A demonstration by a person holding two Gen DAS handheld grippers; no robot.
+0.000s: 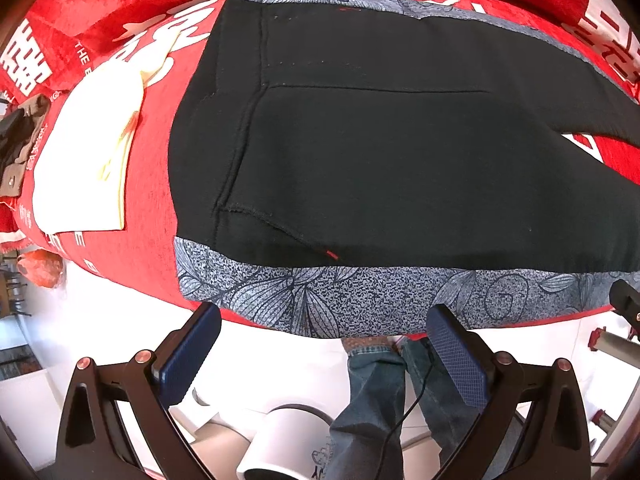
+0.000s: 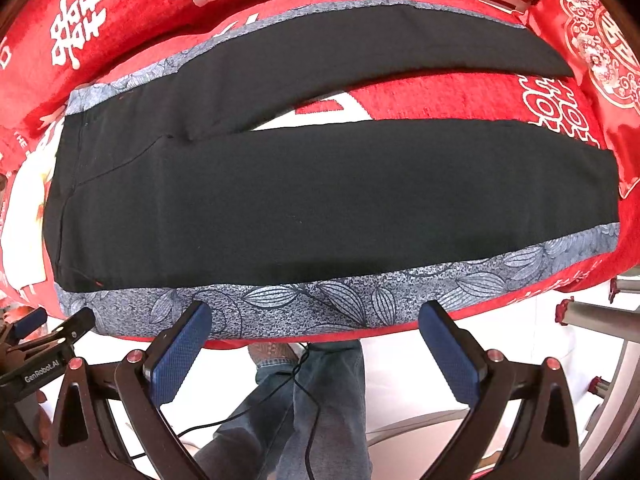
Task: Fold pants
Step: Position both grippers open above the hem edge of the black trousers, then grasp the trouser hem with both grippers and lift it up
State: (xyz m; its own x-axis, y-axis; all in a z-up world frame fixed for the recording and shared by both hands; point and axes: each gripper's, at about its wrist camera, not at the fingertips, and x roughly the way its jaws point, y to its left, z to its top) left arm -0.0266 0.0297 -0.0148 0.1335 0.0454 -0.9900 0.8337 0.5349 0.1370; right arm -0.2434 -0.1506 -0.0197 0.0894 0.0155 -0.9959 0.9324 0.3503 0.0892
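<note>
1. The black pants (image 2: 320,200) lie flat on the red bedcover (image 2: 120,16), waistband toward the left and both legs running out to the right; the far leg angles away from the near one, so a wedge of red cover shows between them; nothing is folded yet.
2. A floral grey side stripe (image 2: 320,304) runs along the near edge of the near leg, almost at the lip of the bed; that puts the closest seam straight ahead of both tools, likely so it can be pinched and carried over to the far leg.
3. The left gripper (image 1: 324,344) hangs just off the bed edge near the waistband end, its blue pads (image 1: 192,356) spread wide with nothing between them.
4. The right gripper (image 2: 316,340) is likewise wide apart and empty, poised further along the same stripe; its pad tips sit just short of the cloth, contact unclear.
5. A folded pale cloth (image 1: 84,148) rests beside the waistband, apart from the pants; the two tools are spaced along the seam, probably so the leg lifts evenly.
</note>
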